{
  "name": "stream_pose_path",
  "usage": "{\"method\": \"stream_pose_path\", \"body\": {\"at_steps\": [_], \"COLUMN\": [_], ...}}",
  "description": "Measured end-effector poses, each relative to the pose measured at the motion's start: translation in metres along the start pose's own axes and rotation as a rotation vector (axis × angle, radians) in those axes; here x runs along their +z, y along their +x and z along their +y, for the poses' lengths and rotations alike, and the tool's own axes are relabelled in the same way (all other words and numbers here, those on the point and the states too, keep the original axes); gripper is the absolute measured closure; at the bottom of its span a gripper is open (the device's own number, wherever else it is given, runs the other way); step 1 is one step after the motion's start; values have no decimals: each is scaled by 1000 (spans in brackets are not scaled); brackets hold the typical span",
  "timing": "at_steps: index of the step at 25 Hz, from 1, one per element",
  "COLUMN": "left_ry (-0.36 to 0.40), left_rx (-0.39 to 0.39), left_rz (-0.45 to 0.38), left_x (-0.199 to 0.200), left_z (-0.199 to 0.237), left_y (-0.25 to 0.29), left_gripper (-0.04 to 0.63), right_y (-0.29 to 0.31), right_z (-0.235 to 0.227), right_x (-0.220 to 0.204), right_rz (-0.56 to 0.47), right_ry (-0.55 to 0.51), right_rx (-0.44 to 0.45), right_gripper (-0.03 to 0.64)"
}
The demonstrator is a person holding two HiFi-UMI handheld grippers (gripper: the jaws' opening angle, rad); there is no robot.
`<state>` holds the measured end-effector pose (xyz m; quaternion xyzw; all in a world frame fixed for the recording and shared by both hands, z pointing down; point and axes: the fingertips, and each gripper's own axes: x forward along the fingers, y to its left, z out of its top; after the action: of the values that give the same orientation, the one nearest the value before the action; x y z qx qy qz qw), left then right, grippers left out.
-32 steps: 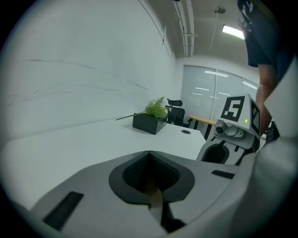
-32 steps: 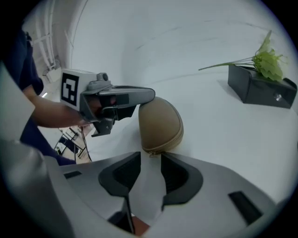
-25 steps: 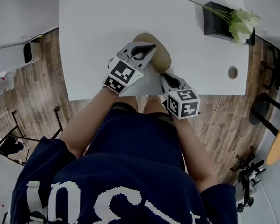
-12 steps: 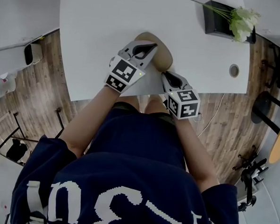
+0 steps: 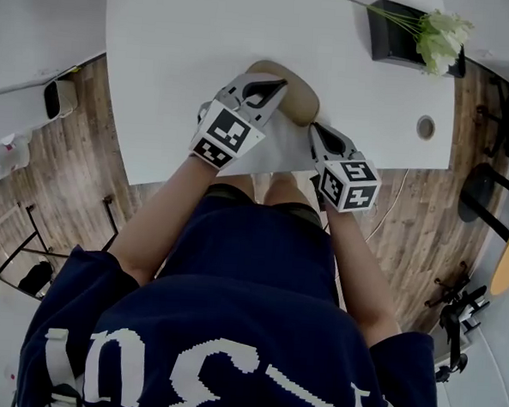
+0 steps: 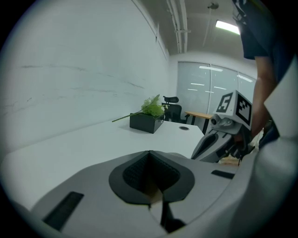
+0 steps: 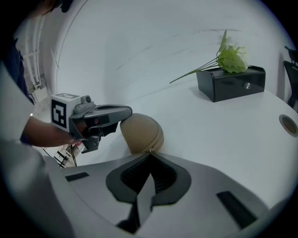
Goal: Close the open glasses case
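A tan zip-up glasses case (image 5: 291, 93) (image 7: 142, 132) lies with its lid down near the front edge of the white table (image 5: 177, 65). My left gripper (image 5: 277, 82) (image 7: 128, 111) is shut and rests on top of the case, which shows tan under its jaws in the left gripper view. My right gripper (image 5: 315, 127) (image 6: 194, 156) is at the case's near right end. Its jaws have just been closing, and they now meet on the small metal zipper pull (image 7: 150, 150) at the seam.
A black box with green and white flowers (image 5: 411, 36) (image 7: 230, 81) (image 6: 146, 122) stands at the table's far right. A round cable hole (image 5: 425, 128) (image 7: 289, 124) lies near the right edge. The person's legs press against the table's front edge.
My right gripper has moved to the right along the case's near end. The left gripper and the case have stayed where they were.
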<state>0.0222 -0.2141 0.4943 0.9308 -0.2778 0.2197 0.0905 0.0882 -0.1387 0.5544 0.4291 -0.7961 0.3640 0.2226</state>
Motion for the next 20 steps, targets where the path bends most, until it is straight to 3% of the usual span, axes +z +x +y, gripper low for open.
{"method": "stream_pose_path", "body": {"at_steps": [5, 8, 13, 17, 18, 20], "left_ry": [-4, -27, -70, -259, -272, -214], "left_rx": [-9, -7, -34, 43, 67, 109], "left_rz": [8, 4, 62, 17, 11, 14], "left_x": [-1, -1, -5, -10, -14, -20], "left_z": [-1, 1, -2, 3, 3, 3], "left_y": [2, 3, -2, -26, -31, -38], "left_gripper": [581, 581, 581, 581, 581, 581], "right_y": [10, 16, 6, 10, 12, 15], "right_z": [-24, -33, -1, 52, 58, 60], "right_x": [19, 30, 11, -22, -26, -26], "right_rz": [65, 110, 229, 242, 230, 202], "right_ry": [-72, -189, -395, -241, -208, -175], "right_rx": [-18, -14, 107, 287, 303, 300], "right_gripper": [595, 595, 595, 594, 594, 594]}}
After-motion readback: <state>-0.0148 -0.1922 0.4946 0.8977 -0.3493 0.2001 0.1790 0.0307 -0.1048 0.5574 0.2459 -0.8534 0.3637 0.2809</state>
